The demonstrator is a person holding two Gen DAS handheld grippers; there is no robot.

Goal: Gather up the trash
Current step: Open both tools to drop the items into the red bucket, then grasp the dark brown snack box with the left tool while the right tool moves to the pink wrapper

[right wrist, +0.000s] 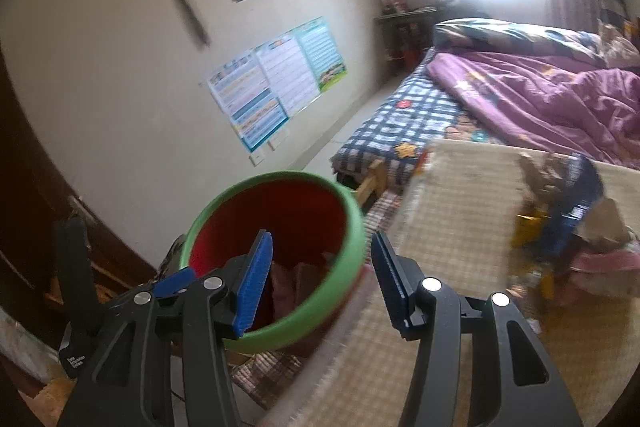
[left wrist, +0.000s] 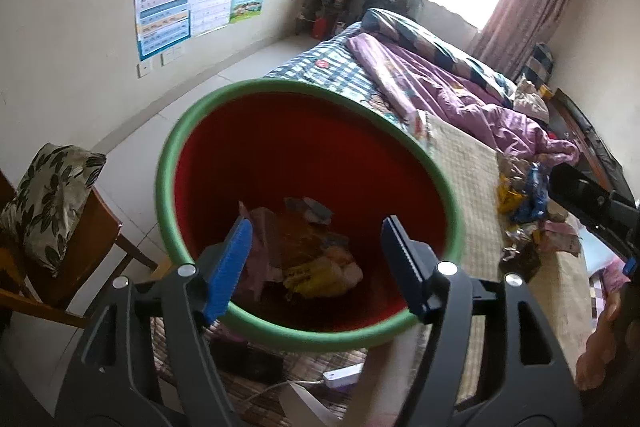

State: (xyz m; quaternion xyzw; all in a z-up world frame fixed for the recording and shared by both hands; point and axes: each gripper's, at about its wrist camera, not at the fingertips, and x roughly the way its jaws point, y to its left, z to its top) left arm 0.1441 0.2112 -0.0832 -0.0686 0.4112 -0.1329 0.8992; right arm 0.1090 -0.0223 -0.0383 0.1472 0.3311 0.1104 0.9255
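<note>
A red bin with a green rim (left wrist: 168,163) stands by the bed's near end. Inside lie crumpled wrappers (left wrist: 320,267), pink, yellow and grey. My left gripper (left wrist: 316,227) hangs open over the bin's mouth with nothing between its blue pads. In the right wrist view the bin (right wrist: 356,227) sits lower left, and my right gripper (right wrist: 320,239) is open and empty above the bin's right rim. A pile of trash (right wrist: 560,223) with blue and yellow wrappers lies on the woven mat (right wrist: 460,195) to the right; the same pile (left wrist: 524,195) shows in the left wrist view.
A wooden chair with a leaf-print cushion (left wrist: 52,203) stands left of the bin. A white power strip (left wrist: 344,375) and cable lie below it. A purple quilt (left wrist: 440,83) covers the bed behind. A hand (left wrist: 600,347) shows at the lower right.
</note>
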